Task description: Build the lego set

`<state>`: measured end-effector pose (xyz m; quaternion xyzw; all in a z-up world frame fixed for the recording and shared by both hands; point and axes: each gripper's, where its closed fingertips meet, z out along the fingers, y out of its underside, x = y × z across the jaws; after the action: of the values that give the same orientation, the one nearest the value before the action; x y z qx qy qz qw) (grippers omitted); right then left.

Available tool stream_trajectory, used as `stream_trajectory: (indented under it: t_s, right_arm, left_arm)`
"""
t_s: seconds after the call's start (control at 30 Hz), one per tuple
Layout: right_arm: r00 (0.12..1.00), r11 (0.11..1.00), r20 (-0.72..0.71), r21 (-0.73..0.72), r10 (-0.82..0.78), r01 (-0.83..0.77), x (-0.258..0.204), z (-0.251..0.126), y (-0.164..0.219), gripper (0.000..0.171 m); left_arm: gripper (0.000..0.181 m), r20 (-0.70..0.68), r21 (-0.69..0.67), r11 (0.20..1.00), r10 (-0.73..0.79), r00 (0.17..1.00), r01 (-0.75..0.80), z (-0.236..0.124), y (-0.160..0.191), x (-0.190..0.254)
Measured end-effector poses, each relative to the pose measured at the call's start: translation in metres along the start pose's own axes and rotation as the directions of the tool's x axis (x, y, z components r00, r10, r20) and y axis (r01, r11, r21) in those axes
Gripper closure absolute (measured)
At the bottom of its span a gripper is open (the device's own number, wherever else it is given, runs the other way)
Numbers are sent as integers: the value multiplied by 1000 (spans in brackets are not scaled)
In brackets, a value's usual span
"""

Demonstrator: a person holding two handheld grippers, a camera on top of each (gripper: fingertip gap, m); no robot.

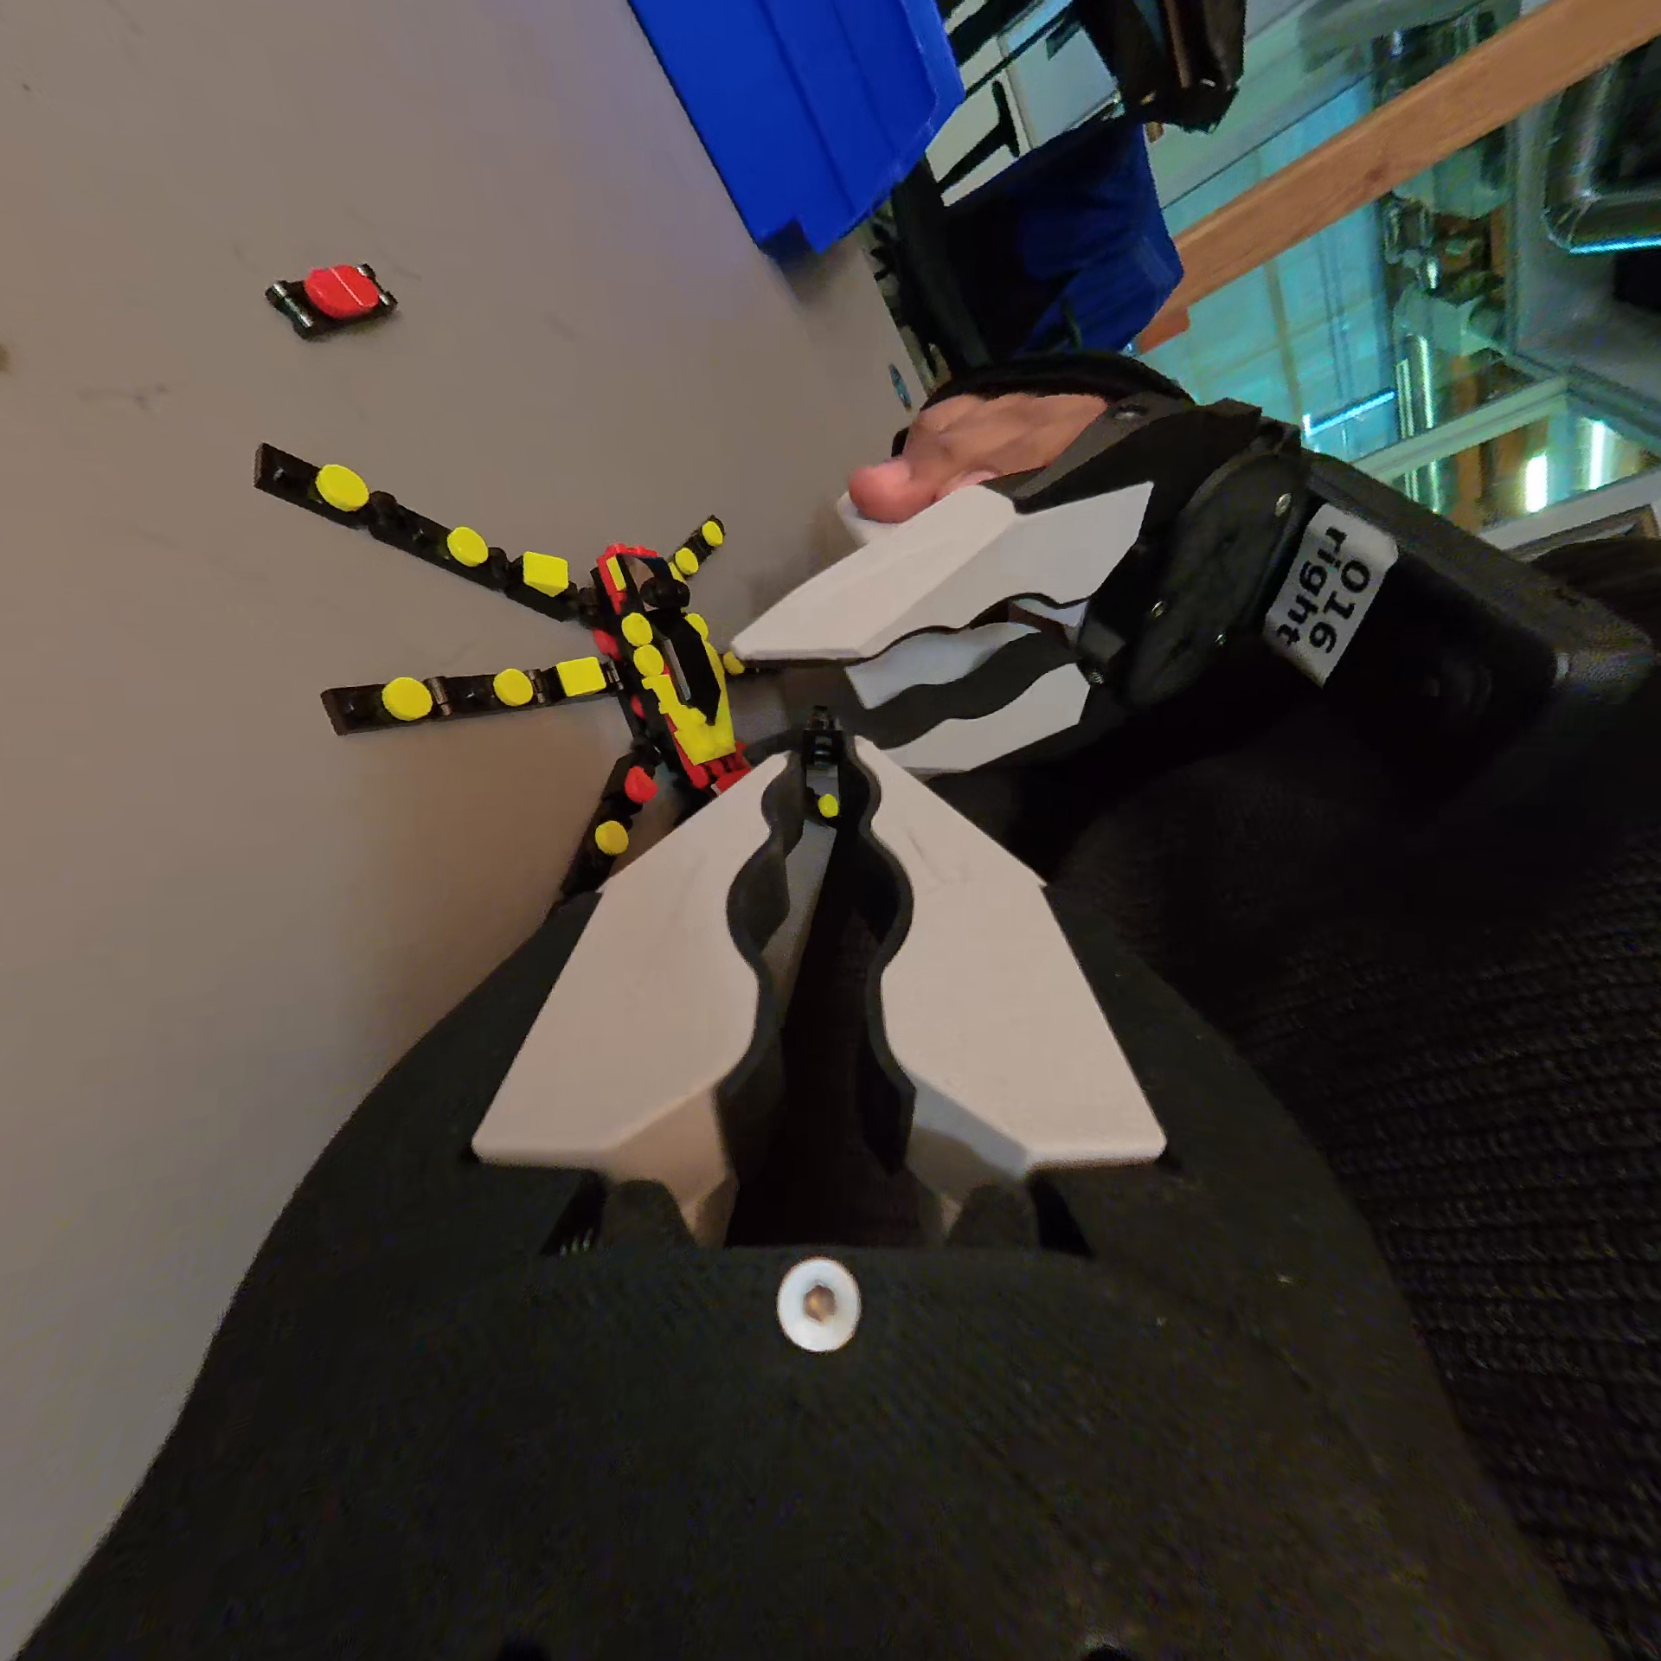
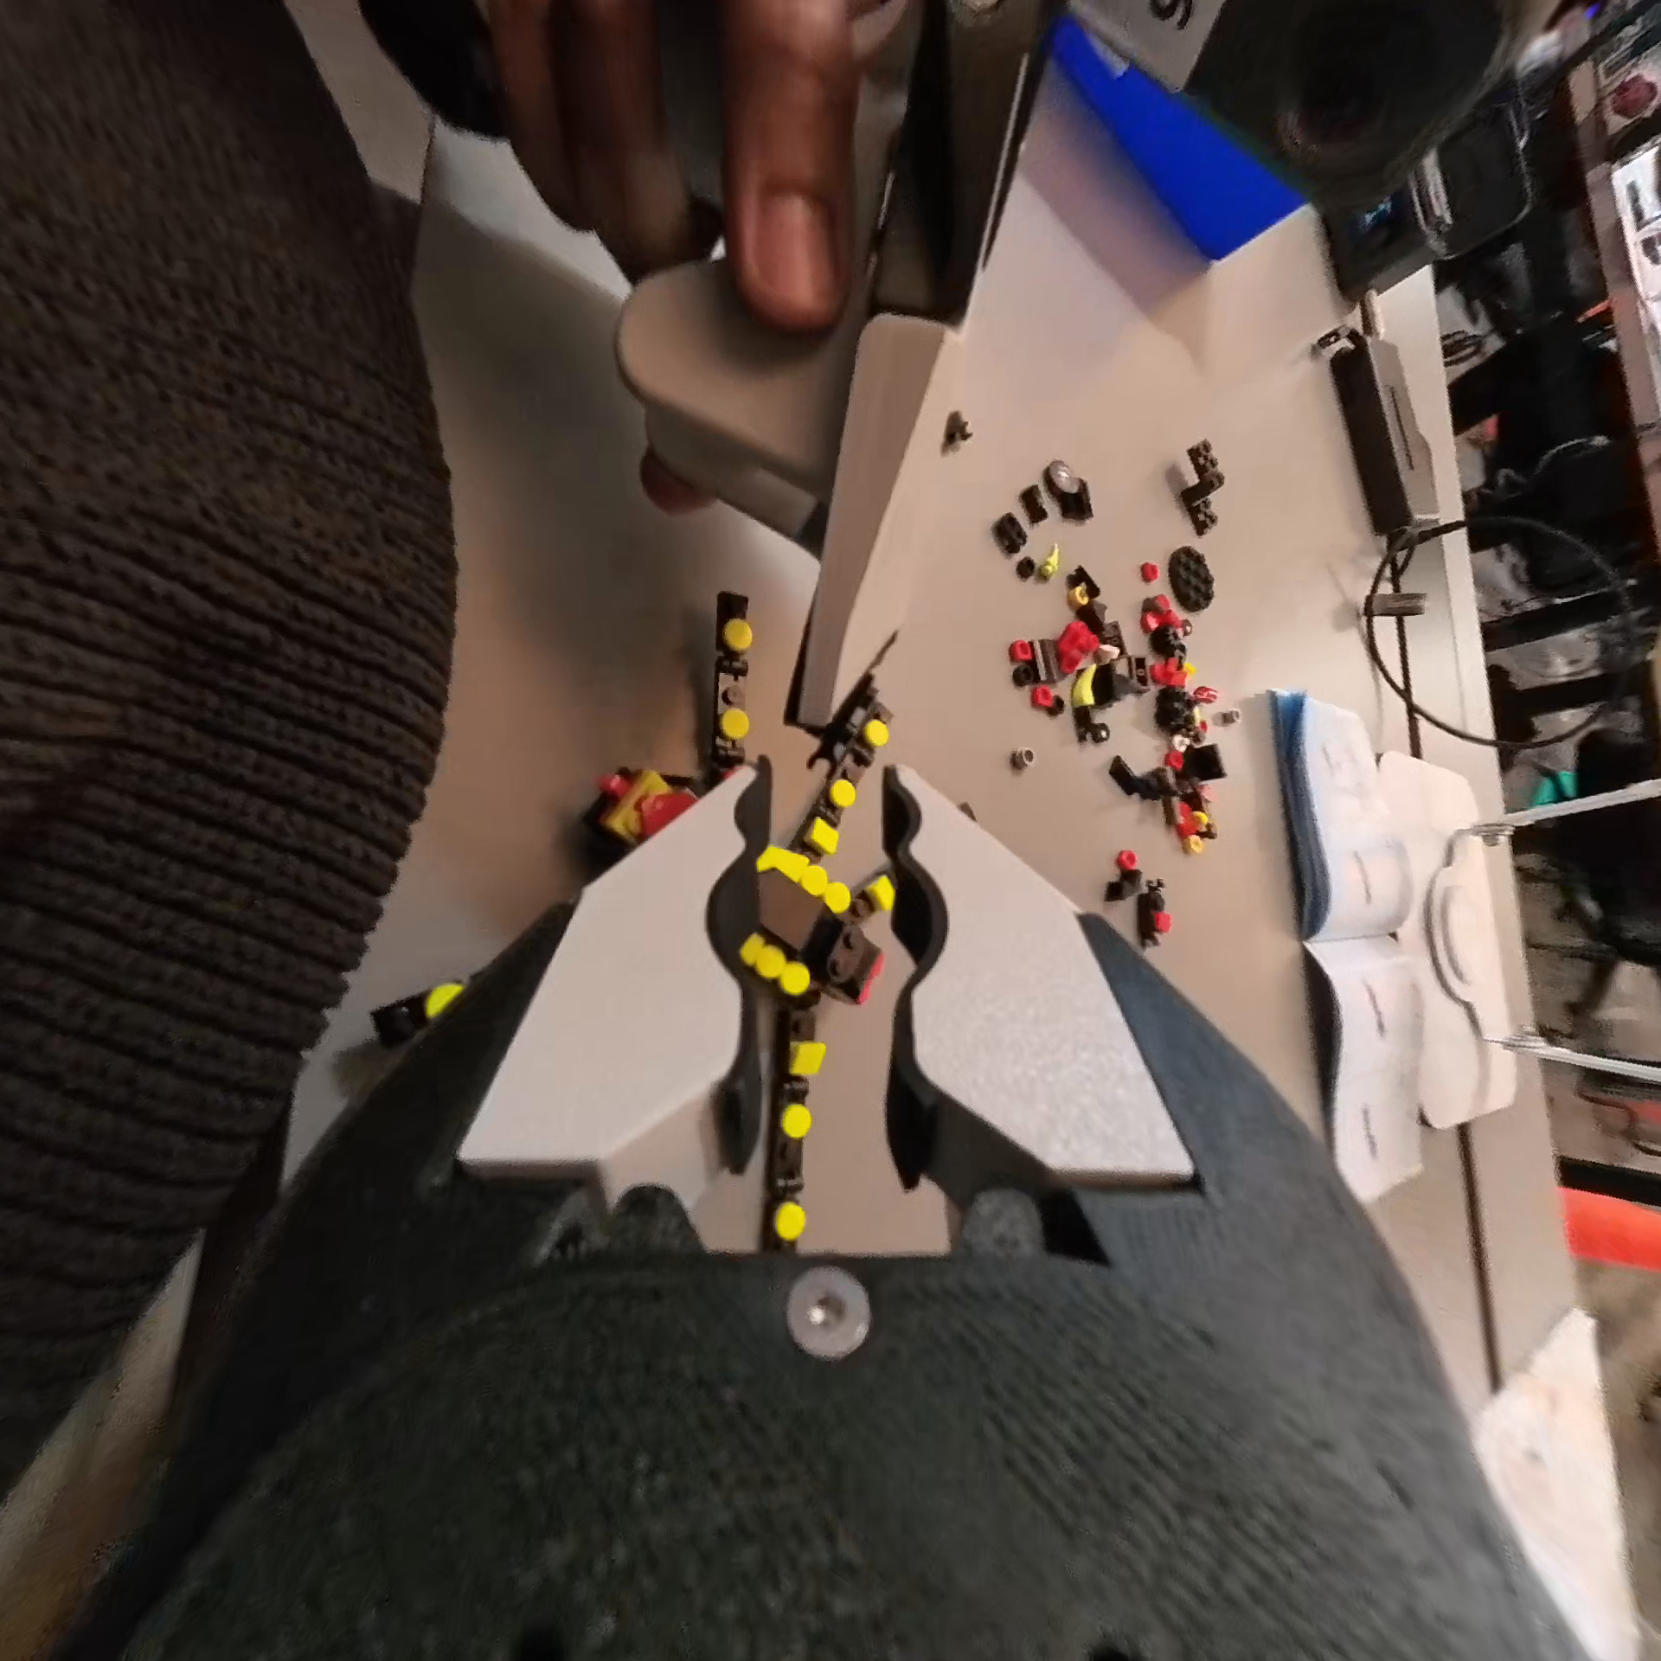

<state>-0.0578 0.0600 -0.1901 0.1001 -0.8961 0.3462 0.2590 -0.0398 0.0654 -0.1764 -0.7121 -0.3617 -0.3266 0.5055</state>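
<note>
A white label [image 1: 1321,598] with printed characters is seen on the black body of the right gripper [image 1: 782,661] at the right of the left wrist view; its text is not reproduced. No brand marks are legible on the bricks.

The model [image 1: 670,670], a black, red and yellow body with black legs carrying yellow studs, lies on the grey table [image 1: 180,899] at frame centre-left. In the left wrist view its body axis runs from upper left to lower right, and two long legs extend toward the left edge.

The left gripper [image 1: 820,764] is seen with its jaws nearly pressed together, pinching a thin black leg [image 1: 822,786] with a yellow stud at the tips. In the right wrist view the right gripper [image 2: 827,791] is held above the model [image 2: 809,935] with its jaws spread; nothing is clamped.

A red-topped black piece [image 1: 333,297] lies apart at upper left. Loose bricks [image 2: 1123,683] are scattered at right of centre, beside a booklet [image 2: 1348,863]. A blue bin [image 1: 800,108] stands at the top.
</note>
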Motion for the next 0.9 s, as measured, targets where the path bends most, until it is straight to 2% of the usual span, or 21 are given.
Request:
stream_trajectory:
  t_s: [0.07,0.27,0.43,0.67,0.9]
  right_arm:
    - [999,999,9,6,42,-42,0,1,-2,148]
    - [994,994,38,-14,106,-106,-4,6,0,165]
    - [988,989,51,-34,144,-143,-4,6,1,166]
    - [956,959,77,-36,284,-282,1,5,0,168]
    - [895,900,115,16,432,-436,10,2,-2,168]
  left_arm:
    - [173,5,4,1000,5,1000,-5,0,0,0]
    - [174,19,-7,1000,30,999,-30,3,2,0]
    - [173,42,-9,998,69,997,-69,3,2,-2]
    - [173,26,43,998,52,998,-53,1,-5,0]
    - [164,8,68,996,49,999,-50,0,-10,2]
